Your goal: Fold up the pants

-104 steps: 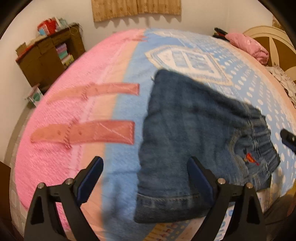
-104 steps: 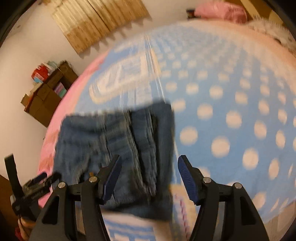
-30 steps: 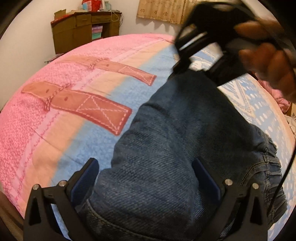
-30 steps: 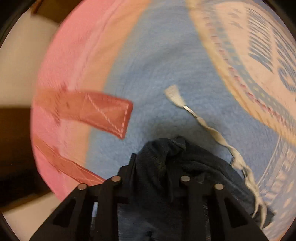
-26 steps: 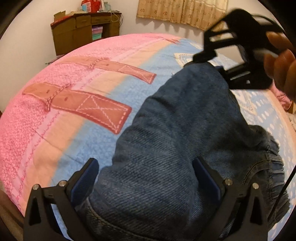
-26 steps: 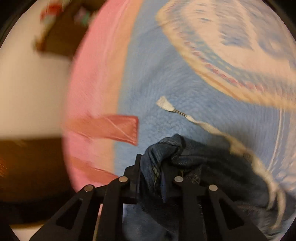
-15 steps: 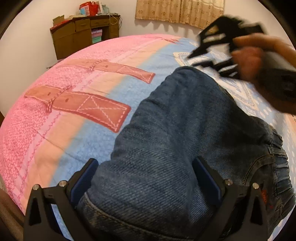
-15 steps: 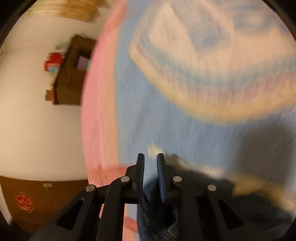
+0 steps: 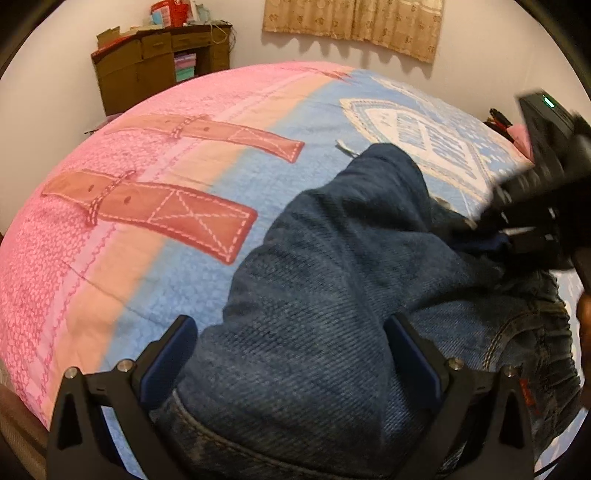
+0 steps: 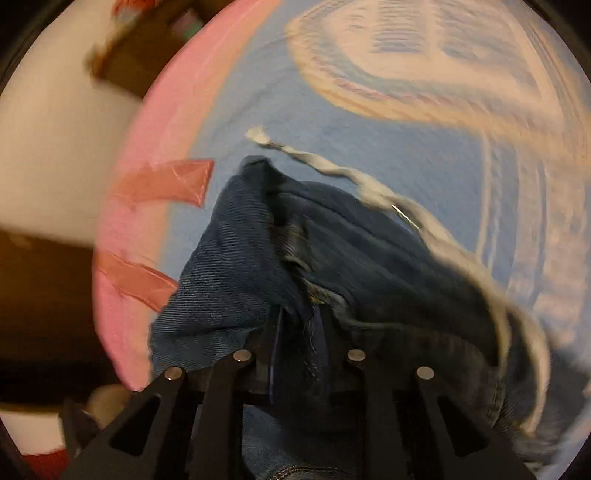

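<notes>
Dark blue jeans (image 9: 332, 280) lie bunched on the pink and blue bedspread (image 9: 110, 258). My left gripper (image 9: 291, 354) stands open near the hem. Denim bulges between its blue pads (image 9: 166, 354), which do not squeeze it. In the left wrist view my right gripper (image 9: 480, 229) shows blurred at the right, low over the jeans near the waistband (image 9: 535, 332). In its own view its jaws (image 10: 299, 332) are closing, nearly together, with a fold of the jeans (image 10: 240, 258) pinched between them. A white cord (image 10: 332, 170) trails beside the far end of the jeans.
A wooden cabinet (image 9: 159, 62) stands against the wall beyond the bed's far left corner, under a tan curtain (image 9: 354, 26). Pink fabric (image 9: 517, 133) lies at the far right. The bed edge runs along the lower left. A hand (image 9: 583, 321) shows at the right rim.
The right gripper has swept from the far end of the jeans to the right, toward the waistband, and its jaws have narrowed onto denim. The left gripper has stayed put.
</notes>
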`<state>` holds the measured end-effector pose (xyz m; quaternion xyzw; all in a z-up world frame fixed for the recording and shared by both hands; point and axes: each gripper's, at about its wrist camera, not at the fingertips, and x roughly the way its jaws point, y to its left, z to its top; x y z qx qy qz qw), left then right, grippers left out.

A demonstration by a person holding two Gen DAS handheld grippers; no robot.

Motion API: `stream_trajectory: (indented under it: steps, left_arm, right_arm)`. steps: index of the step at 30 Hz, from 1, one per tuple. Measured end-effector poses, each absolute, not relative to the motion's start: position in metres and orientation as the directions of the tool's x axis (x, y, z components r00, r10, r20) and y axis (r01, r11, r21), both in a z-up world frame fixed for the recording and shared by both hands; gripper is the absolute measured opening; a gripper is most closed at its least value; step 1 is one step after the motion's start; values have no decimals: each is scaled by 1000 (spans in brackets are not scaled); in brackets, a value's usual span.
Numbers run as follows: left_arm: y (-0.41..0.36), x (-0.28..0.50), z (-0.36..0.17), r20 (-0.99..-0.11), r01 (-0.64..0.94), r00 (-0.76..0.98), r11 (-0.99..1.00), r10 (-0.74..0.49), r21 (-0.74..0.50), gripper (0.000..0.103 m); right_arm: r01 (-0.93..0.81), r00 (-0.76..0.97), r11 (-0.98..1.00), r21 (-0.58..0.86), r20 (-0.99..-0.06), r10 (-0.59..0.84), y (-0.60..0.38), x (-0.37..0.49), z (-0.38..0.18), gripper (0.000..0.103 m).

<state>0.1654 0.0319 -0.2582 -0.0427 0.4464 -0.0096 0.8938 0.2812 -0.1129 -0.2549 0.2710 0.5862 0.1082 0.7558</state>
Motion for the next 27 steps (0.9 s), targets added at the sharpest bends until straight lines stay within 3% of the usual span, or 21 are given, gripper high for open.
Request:
stream_trajectory:
  steps: [1,3,7,8,12,15,16,18,20,27]
  left_arm:
    - [32,166,-258,-800,-22,597,996,-59,-89,103]
    - [32,167,-255,-806,-12,589,996,-61,-85,103]
    - [30,166,-247,-803,14,594,999,-47,-48,103]
    - [29,165,-246,-801,18,597,999,-40,-36,103]
    - [17,164,-247,-794,56,607,998,-36,-2,103]
    - [10,163,-245,-782,110,621,994,-51,22,103]
    - [9,164,-243,-777,132,627,991,-54,37,103]
    - [12,166,-238,-780,176,619,984,-90,26,103]
    - [17,173,-232,-796,192,594,981,-116,0,103]
    - [20,189,-195,-784,283,583,958,-212,-48,103]
  right_arm:
    - [172,296,851,496,-850,436,-116,278,-254,0]
    - [187,352,861,473,-851,390,-121,269,-240,0]
    - [176,489,954,241,-863,128,-116,239,-186,4]
    - [182,520,954,239,-847,113,-118,223,-176,4]
    - [124,528,923,365,-812,250,-111,189,-178,5]
    - [205,429,925,318,-879,207,-114,167,-217,5]
    - [272,411,889,368,-880,239,-127,158,-231,1]
    - [372,468,756,538,-812,348,-157,132,-245,0]
    - [432,505,659,616,-771,389,-170,112,-250,0]
    - [467,564,675,571,-781,270,-161,68,-226,0]
